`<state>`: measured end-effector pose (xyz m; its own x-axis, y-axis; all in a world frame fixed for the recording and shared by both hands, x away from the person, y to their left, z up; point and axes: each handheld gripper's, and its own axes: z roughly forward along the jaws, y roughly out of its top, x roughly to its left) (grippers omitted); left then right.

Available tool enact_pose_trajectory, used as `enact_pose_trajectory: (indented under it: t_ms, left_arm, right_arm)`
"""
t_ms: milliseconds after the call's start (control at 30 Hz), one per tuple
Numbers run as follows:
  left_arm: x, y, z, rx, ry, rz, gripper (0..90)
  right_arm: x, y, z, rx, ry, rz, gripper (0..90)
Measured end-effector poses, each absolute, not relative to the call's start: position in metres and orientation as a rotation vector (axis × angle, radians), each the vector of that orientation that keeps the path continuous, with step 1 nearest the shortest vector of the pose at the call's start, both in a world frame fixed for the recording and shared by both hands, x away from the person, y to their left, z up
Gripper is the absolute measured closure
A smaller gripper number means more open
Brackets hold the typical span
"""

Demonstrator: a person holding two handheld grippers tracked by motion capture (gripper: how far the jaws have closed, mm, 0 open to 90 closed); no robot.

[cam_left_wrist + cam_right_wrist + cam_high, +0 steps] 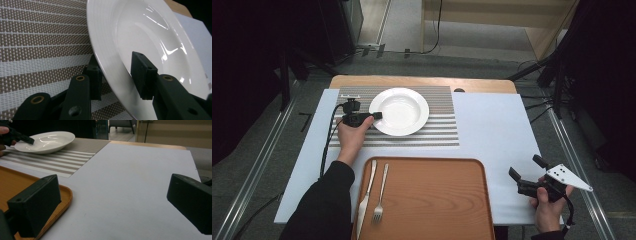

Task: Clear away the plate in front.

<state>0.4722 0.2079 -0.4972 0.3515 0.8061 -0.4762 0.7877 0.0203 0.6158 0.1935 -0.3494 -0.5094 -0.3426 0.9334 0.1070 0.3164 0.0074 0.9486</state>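
White plate (399, 111) on the striped mat (432, 131), toward the bench's far left part, upright and level. Left gripper (373, 118) at the plate's left rim, one jaw under the rim over the mat, the other above, inside the bowl (seen close in the left gripper view, plate (140, 37) between the pads). Jaws astride the rim, a sliver of gap visible at the upper pad; cannot tell whether the lower one presses. Left hand (352, 135) resting on the mat's left edge. Right gripper (526, 176) near the bench's right front corner, jaws spread wide, nothing between them, above the white sheet (497, 130). Wooden tray (432, 200) at the front edge, knife (364, 200) and fork (380, 197) side by side along its left part, well apart from the plate.
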Motion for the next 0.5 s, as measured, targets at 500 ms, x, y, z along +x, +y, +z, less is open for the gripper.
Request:
enact_pose_trajectory:
  t_ms: [500]
  left_arm:
    - [0.463, 0.204, -0.484, 1.76, 1.338, 0.012, 69.8]
  right_arm:
    - [0.194, -0.348, -0.509, 1.288, 1.701, 1.346, 0.0]
